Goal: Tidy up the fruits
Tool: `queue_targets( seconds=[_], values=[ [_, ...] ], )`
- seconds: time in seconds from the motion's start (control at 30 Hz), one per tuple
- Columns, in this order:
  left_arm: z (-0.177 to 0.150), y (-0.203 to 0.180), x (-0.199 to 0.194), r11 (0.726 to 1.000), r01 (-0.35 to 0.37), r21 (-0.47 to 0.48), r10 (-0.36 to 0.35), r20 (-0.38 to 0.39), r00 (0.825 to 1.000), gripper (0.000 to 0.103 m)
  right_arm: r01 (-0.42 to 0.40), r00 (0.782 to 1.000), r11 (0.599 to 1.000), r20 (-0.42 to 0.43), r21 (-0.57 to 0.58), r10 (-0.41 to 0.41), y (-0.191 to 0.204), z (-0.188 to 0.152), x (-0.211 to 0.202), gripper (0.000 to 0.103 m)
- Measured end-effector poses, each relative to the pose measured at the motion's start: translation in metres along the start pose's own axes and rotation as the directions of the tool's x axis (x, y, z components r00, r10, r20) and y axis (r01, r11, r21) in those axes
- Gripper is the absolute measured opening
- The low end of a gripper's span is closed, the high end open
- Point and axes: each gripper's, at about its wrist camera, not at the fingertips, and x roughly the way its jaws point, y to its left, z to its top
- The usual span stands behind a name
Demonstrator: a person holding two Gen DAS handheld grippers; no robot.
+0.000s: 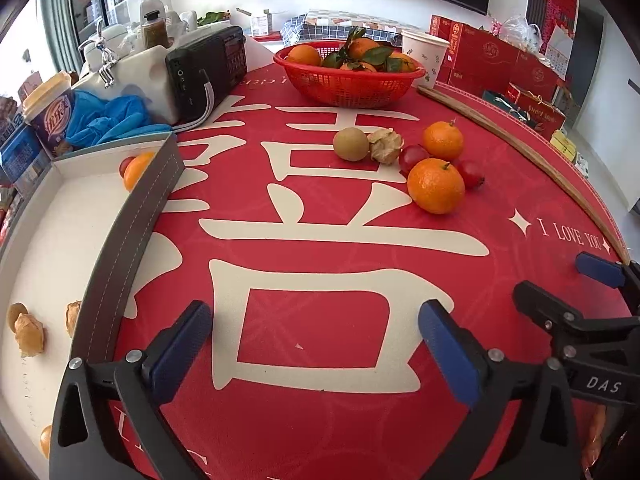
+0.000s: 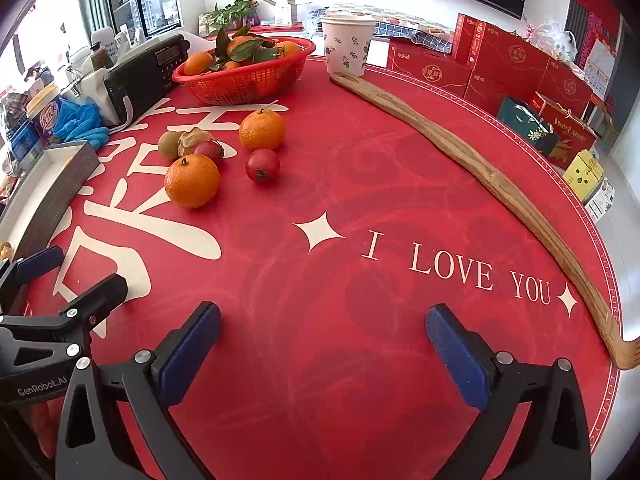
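L gripper point(image 1: 316, 344): jaws spread wide, nothing between the blue pads point(image 1: 182, 342), pointing fwd toward 12 o'clock, hovering low. R gripper point(image 2: 323, 344): same, jaws wide apart, empty, aimed at 12. In L wrist view the R gripper sits at 3 o'clock; in R wrist view the L one at 9.

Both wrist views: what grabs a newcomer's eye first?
The red tablecloth with its big cream character and "I LOVE YOU" fills both views. Mid-table sits a loose fruit cluster of oranges, small red fruits and a kiwi, with the red basket of leafy oranges behind it. Both the left gripper and the right gripper are open and empty.
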Motion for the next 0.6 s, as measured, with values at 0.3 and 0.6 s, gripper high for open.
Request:
queue_targets(
  seconds=[0.3, 0.6],
  values=[
    [0.0004, -0.0005, -0.0001, 1.0, 0.0, 0.0, 0.0, 0.0, 1.0, 0.103, 0.008, 1.0, 1.0, 0.015, 0.011, -0.008, 0.0029, 0.0004, 0.0027, 0.103],
    [0.0005, -0.0005, -0.0002, 1.0, 0.0, 0.0, 0.0, -0.001, 1.0, 0.103, 0.01, 1.0, 1.0, 0.016, 0.014, -0.01, 0.0031, 0.0007, 0.0029, 0.103]
  ],
)
